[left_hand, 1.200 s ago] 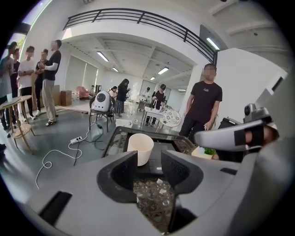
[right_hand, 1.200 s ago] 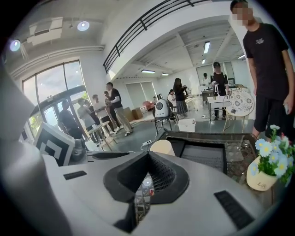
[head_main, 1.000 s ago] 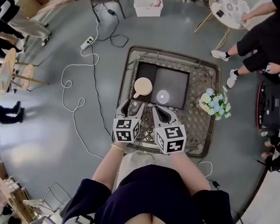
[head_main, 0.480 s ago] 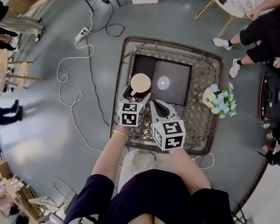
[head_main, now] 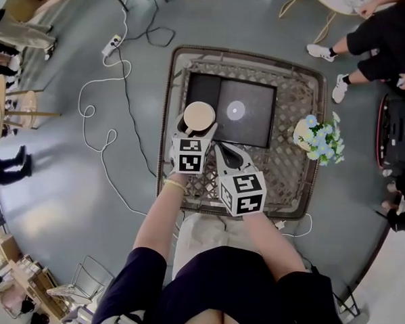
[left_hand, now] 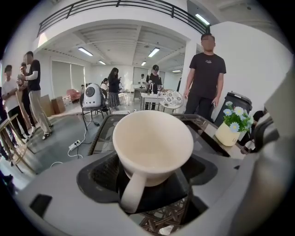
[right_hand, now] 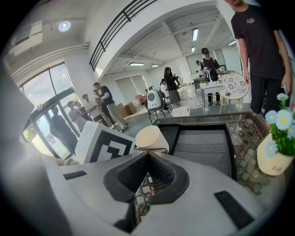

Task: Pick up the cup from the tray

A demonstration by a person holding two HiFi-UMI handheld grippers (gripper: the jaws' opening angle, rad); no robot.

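Left tool, jaws spread wide, straddles the cream cup from the near side in the head view. The cup stands upright on the left part of the dark tray, which lies on the wicker desk. Right tool hangs just beside it over the desk's near edge, well short of the flower pot.

From the left gripper view, the cup fills the gap between the jaws. Its handle points back toward the camera, and the dark pads flank the bowl without visibly pressing on it. A good grasp here likely means closing slowly and evenly on the lower bowl, not the flared rim, with the handle left free in the gap. A straight, level lift should then follow, so the smooth wall does not slip.

From the right gripper view, the right tool has its jaws closed together on nothing, the cup just beyond their tips. It would do best to hold off and leave the lift path clear.
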